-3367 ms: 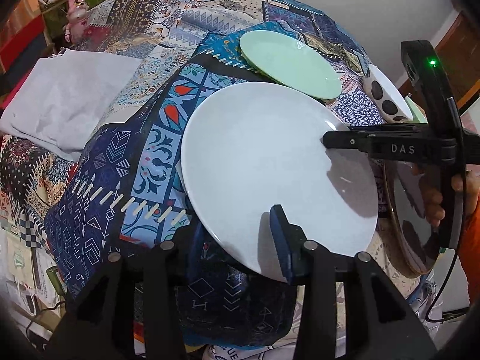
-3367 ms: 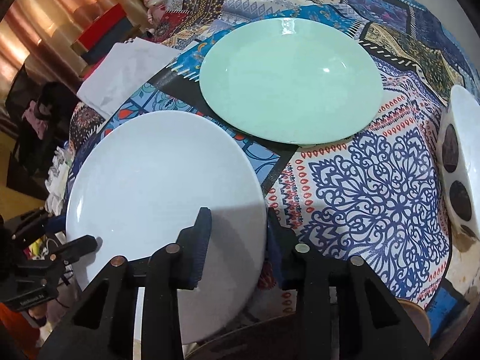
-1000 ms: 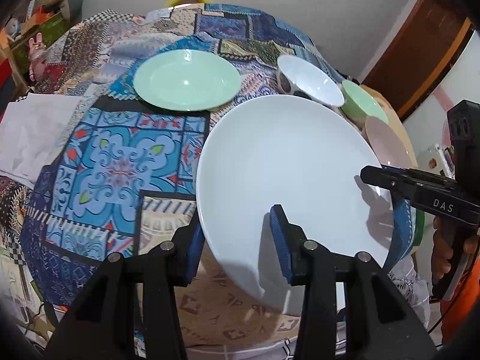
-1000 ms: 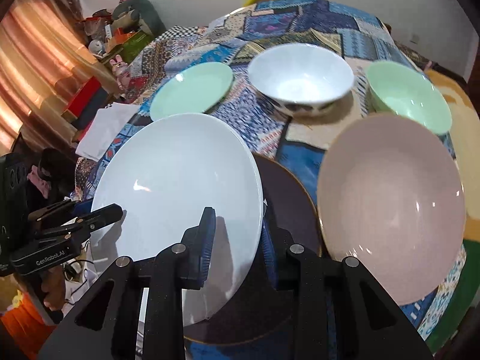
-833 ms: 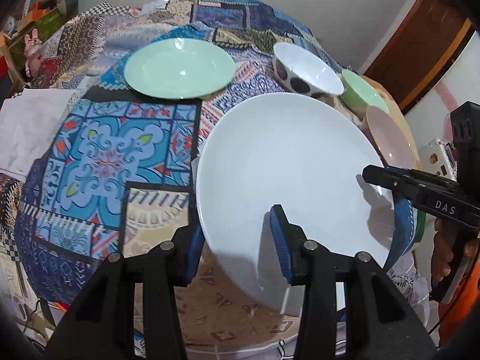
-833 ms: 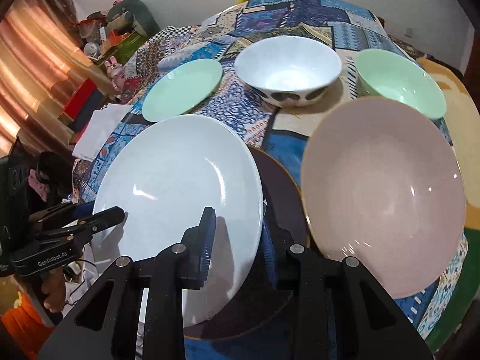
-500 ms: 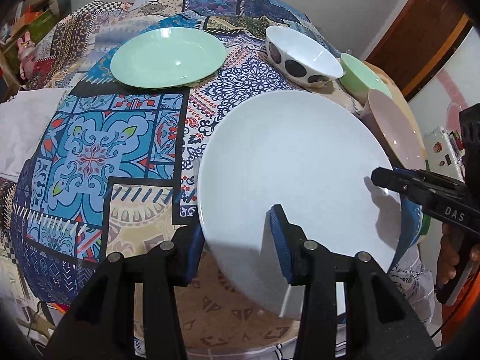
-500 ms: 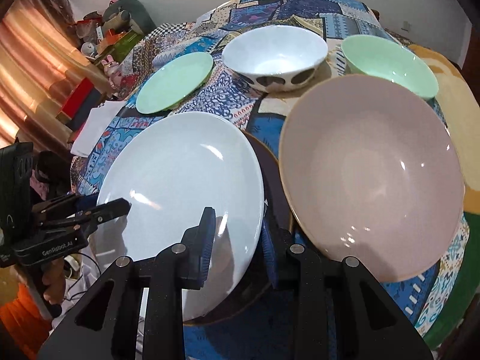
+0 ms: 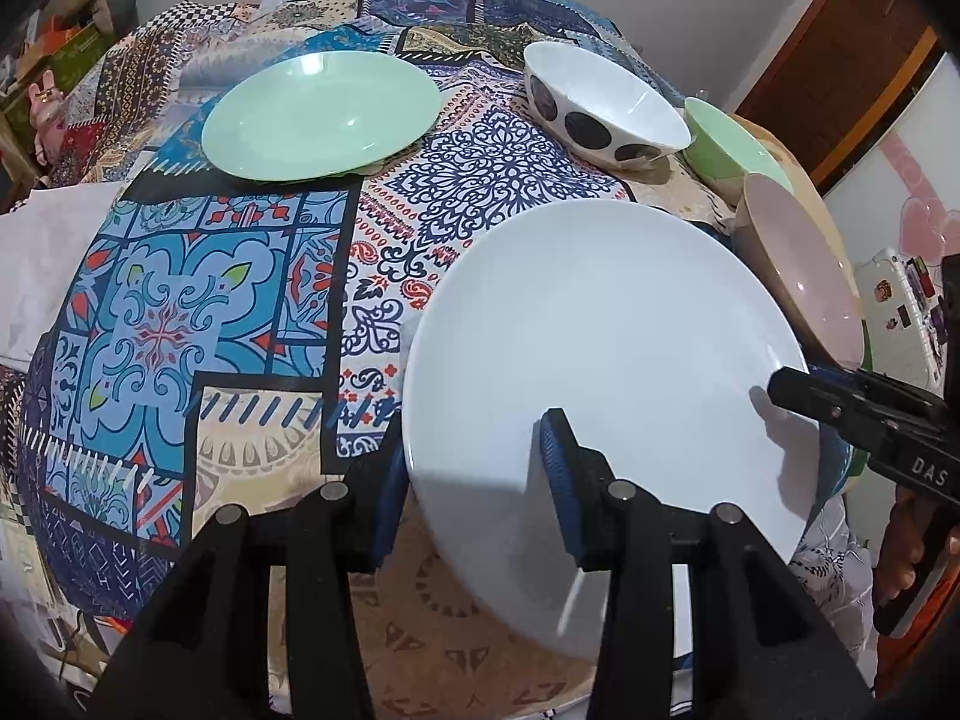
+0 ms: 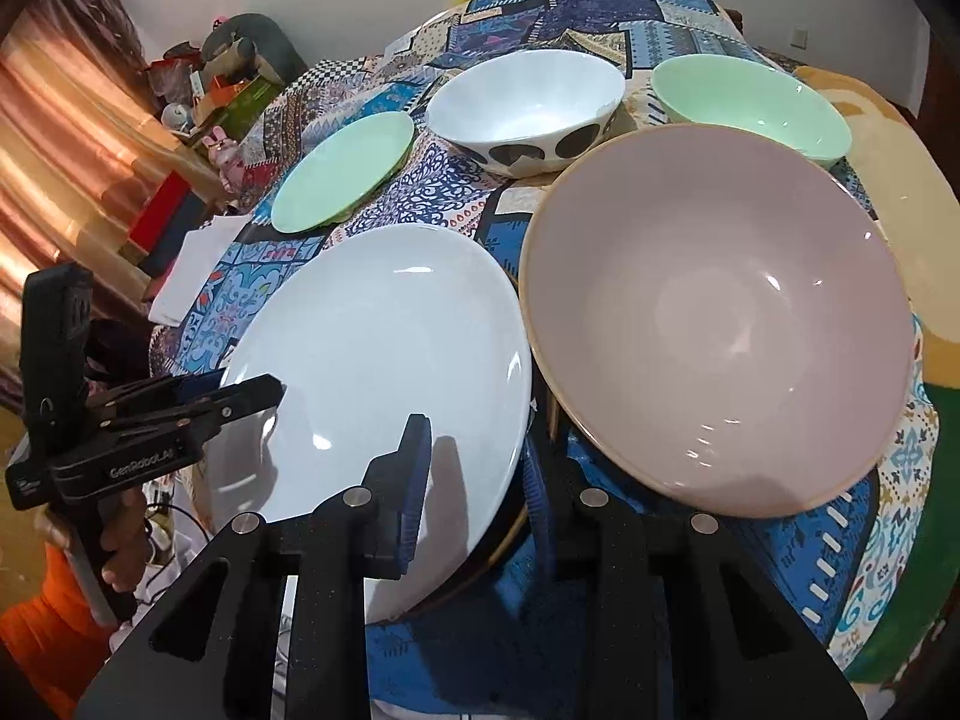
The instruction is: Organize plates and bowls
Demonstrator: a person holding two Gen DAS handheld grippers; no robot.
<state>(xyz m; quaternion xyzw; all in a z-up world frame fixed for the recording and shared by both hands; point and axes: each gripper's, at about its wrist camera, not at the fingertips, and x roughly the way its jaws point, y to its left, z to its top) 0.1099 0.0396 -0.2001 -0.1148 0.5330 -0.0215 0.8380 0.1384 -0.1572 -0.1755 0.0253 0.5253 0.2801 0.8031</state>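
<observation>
In the left wrist view, the white plate (image 9: 606, 354) is seen clamped at its 6 o'clock rim by the left gripper (image 9: 474, 480); its 3 o'clock rim is gripped by the right gripper (image 9: 798, 390); the pink bowl (image 9: 804, 276) is half hidden behind it; what lies beneath is concealed.

In the right wrist view, a dark plate (image 10: 510, 525) is revealed under the white plate (image 10: 378, 372); the right gripper (image 10: 474, 474) is clenched on the white rim; at 9 o'clock the left gripper (image 10: 252, 390) is seen; the green plate (image 10: 342, 171), spotted white bowl (image 10: 525, 114) and green bowl (image 10: 750, 105) are shown whole.
</observation>
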